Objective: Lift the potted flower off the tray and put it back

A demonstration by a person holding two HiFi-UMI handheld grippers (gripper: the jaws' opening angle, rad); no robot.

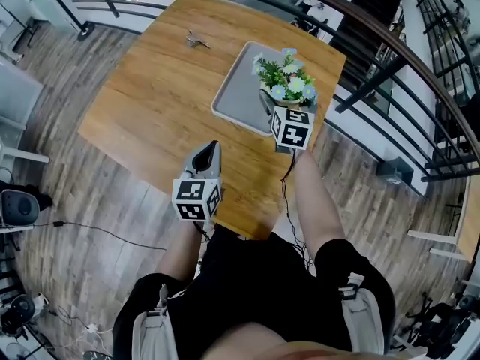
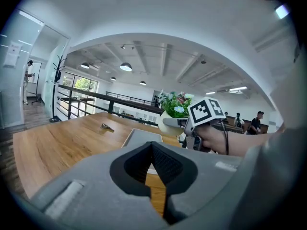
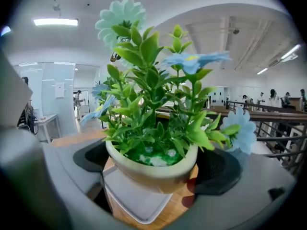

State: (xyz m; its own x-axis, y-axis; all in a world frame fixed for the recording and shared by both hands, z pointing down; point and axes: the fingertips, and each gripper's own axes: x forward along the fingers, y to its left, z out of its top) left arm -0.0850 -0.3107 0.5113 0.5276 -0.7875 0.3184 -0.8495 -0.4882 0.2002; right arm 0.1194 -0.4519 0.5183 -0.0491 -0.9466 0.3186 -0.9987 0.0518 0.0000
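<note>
The potted flower [image 1: 286,79] has a cream pot with green leaves and pale blue blossoms. My right gripper [image 1: 274,100] is shut on the pot [image 3: 149,172], one dark pad on each side, and holds it a little above the near right part of the grey tray [image 1: 238,88]. In the right gripper view the tray [image 3: 135,196] shows beneath the pot. My left gripper [image 1: 211,151] hangs over the table's front part, apart from the tray, shut with nothing in it. From the left gripper view I see the flower [image 2: 173,108] and tray [image 2: 140,137] ahead.
The wooden table [image 1: 150,96] carries a small metal object [image 1: 196,40] at its far side. A dark railing [image 1: 360,36] runs behind and to the right of the table. A cable [image 1: 105,232] lies on the plank floor at left.
</note>
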